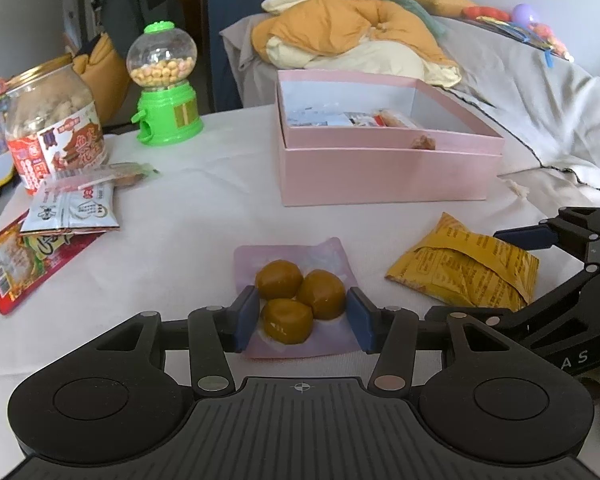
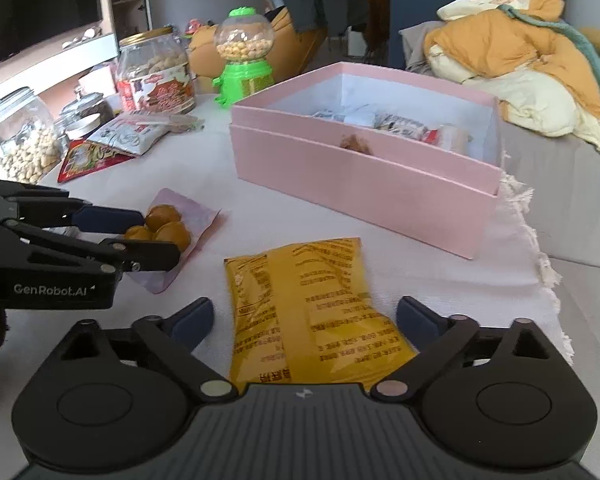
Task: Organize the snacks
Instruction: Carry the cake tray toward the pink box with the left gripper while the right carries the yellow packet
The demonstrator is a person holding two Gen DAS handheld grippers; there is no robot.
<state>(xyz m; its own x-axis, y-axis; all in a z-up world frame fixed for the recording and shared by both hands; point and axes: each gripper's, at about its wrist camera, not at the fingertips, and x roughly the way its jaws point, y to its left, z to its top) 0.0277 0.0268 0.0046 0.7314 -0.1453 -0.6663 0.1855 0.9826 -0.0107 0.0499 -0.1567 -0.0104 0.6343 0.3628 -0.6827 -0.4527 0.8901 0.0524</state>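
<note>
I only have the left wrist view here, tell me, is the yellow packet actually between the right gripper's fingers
Observer: Yes. In the right wrist view the yellow packet lies flat between the right gripper's wide-open fingers, with neither pad touching it.
Operator: What else is on the far left, past the labelled jar?
Observer: A clear glass jar of pale nuts stands there, with a smaller lidded glass jar behind it.
Operator: And how does my left gripper look from over there?
Observer: The left gripper straddles the pouch of three brown balls, one finger on each side of the balls.
</note>
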